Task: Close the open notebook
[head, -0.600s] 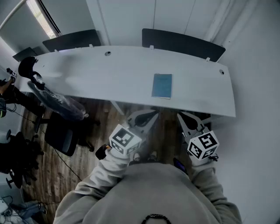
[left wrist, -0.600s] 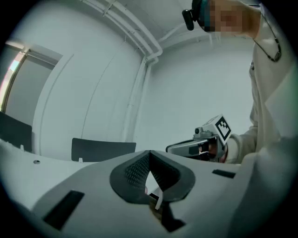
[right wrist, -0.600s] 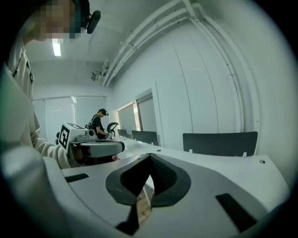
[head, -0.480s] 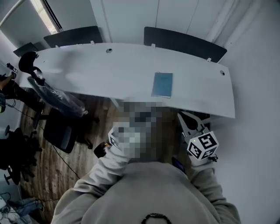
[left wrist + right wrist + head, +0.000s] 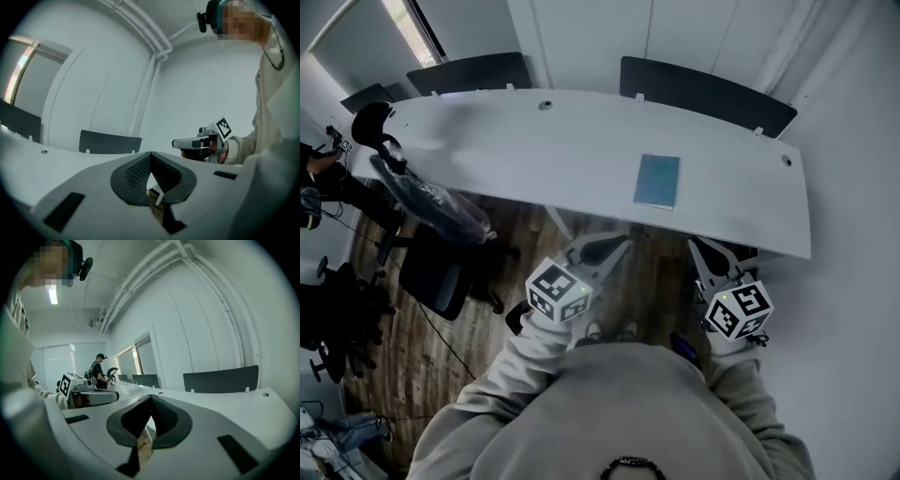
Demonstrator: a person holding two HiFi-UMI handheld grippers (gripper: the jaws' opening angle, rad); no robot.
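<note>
White desk (image 5: 506,141) curves across the room before you. Your left gripper (image 5: 619,244) has its jaws clenched on nothing, and your right gripper (image 5: 697,247) likewise, both short of the near edge. At twelve o'clock from them the blue notebook (image 5: 657,181) lies flat on the desk, seemingly closed.

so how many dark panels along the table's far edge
2: one panel behind the left half of the table, one behind the right half. More may be hidden off to the left.
</note>
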